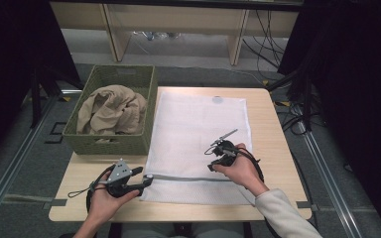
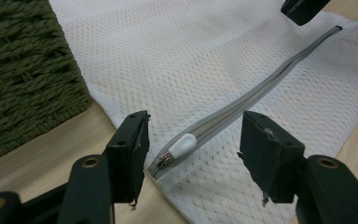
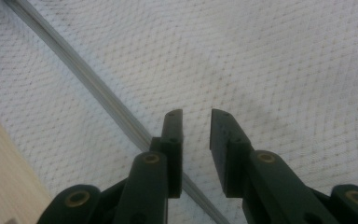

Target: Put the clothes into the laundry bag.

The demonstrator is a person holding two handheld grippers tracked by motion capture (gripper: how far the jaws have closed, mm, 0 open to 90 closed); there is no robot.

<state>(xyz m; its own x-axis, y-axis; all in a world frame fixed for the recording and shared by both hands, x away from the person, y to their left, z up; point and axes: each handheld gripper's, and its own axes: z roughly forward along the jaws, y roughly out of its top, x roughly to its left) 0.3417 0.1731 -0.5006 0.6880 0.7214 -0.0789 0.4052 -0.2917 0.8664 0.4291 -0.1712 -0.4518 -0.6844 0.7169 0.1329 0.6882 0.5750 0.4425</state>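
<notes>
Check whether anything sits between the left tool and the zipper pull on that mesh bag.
Nothing visible does. The left tool stands open with the white zipper pull lying between its jaws, untouched, at the corner of the mesh bag. The woven basket stays off to the side.

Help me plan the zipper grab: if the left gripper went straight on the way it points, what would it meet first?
Most likely the white zipper pull at the near end of the mesh laundry bag, lying between the left gripper's open jaws, apparently untouched; depth is uncertain.
</notes>
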